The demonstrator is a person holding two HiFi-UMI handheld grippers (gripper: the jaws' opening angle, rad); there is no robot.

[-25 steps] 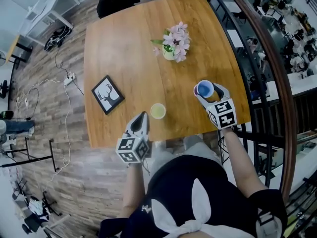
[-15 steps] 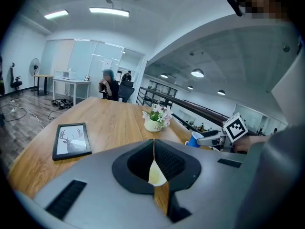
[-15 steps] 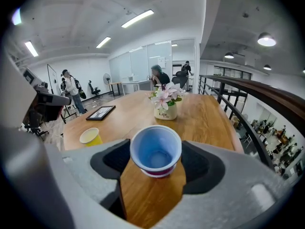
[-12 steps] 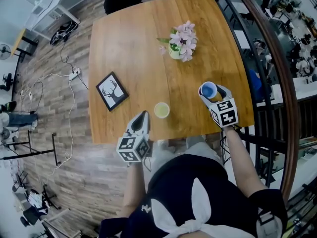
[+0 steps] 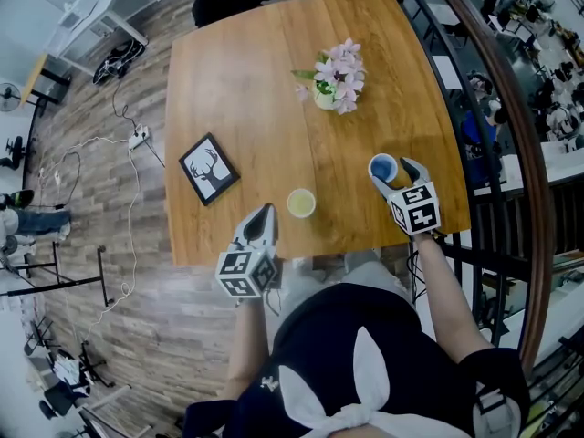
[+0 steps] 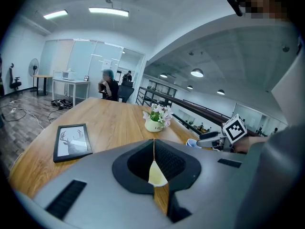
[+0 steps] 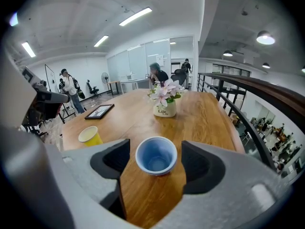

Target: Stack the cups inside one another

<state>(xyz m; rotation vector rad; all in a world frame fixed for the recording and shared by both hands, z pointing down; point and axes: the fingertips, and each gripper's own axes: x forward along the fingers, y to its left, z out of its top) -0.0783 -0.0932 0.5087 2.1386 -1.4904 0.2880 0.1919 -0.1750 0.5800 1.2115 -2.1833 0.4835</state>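
— What carries everything?

— A wooden desk [image 5: 255, 89] with rounded corners and a warm brown top.

— And what's on it?

— Four things, all apart from one another. A black picture frame [image 5: 209, 169] with a deer drawing lies flat near the left edge in the head view. A small white flower pot [image 5: 333, 78] with pink blooms stands toward the far side. A yellow cup [image 5: 300, 203] stands upright near the front edge. A blue cup [image 5: 382, 166] stands mouth up, off to its right.
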